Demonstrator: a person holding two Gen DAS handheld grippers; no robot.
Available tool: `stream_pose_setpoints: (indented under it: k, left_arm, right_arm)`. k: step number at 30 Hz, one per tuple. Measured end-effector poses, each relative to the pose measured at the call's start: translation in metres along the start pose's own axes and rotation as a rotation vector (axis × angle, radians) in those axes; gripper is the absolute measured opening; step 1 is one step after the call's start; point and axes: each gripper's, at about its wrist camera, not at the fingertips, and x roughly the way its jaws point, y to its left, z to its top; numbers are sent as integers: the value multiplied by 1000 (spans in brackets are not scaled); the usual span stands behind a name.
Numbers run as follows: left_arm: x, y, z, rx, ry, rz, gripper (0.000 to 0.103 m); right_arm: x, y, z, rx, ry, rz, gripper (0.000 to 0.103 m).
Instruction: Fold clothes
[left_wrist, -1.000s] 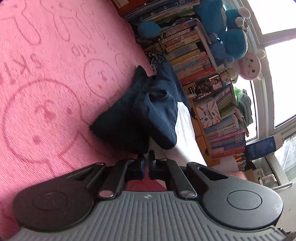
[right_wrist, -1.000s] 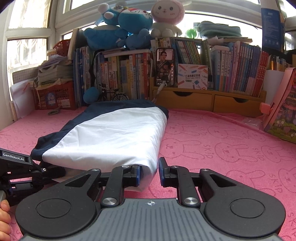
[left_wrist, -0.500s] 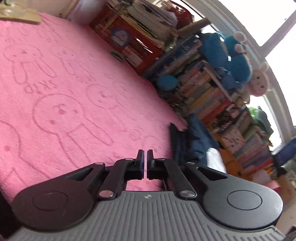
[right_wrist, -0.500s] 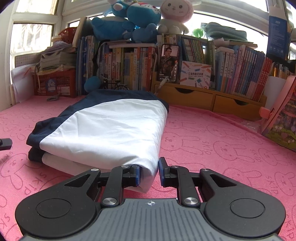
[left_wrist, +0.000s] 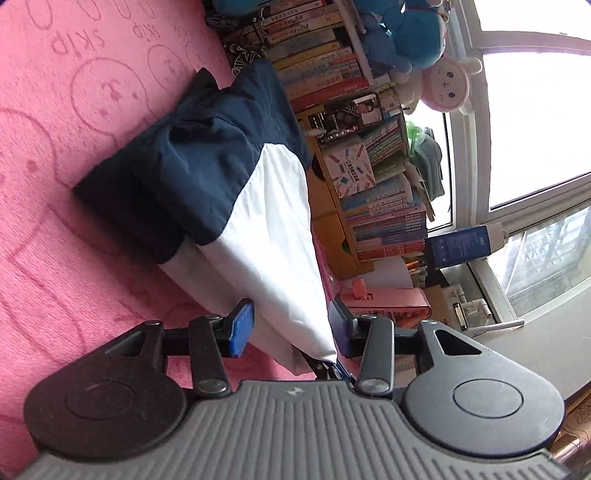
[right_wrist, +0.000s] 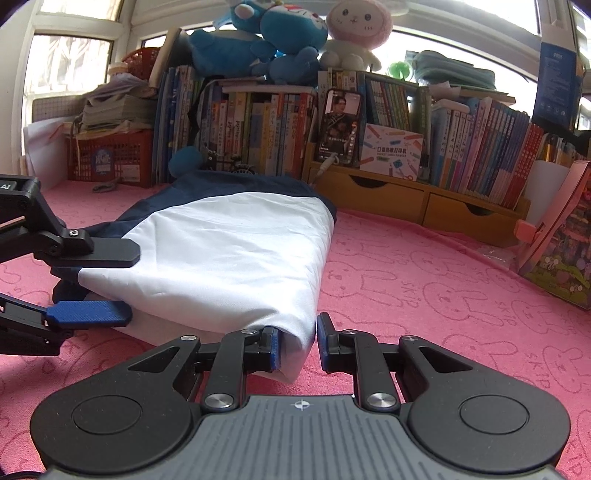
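Note:
A folded garment (right_wrist: 229, 251), white on top with navy along its far and left sides, lies on the pink bunny-print mat (right_wrist: 424, 280). My right gripper (right_wrist: 297, 343) is shut on its near right corner, with the white fold pinched between the pads. My left gripper (right_wrist: 107, 284) comes in from the left with one finger above and one below the near left corner. Its jaws are opening. In the left wrist view the white fabric (left_wrist: 266, 236) runs between the blue pads of that gripper (left_wrist: 291, 326), which do not press on it.
Behind the mat stand rows of books (right_wrist: 266, 125) with plush toys (right_wrist: 258, 40) on top, a phone (right_wrist: 341, 125), wooden drawers (right_wrist: 406, 199) and a red basket (right_wrist: 114, 158). A pink box (right_wrist: 557, 243) leans at the right edge.
The left gripper let go of the navy side, swung away over the mat, then came back to the near left corner with its jaws apart. The right gripper stayed put on its corner.

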Motion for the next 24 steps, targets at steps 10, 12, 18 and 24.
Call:
stream_pose_setpoints:
  k: [10, 12, 18, 24]
  left_arm:
    - [8, 8, 3, -58, -250, 58, 45]
    - [2, 5, 4, -22, -299, 89, 41]
    - [-31, 7, 19, 85, -432, 214, 10]
    - [-44, 14, 17, 170, -417, 277, 10]
  right_arm:
    - [0, -4, -3, 34, -3, 1, 25]
    - [0, -4, -3, 31, -3, -11, 30]
    - [2, -5, -8, 31, 10, -17, 37]
    - [3, 4, -12, -26, 17, -41, 43]
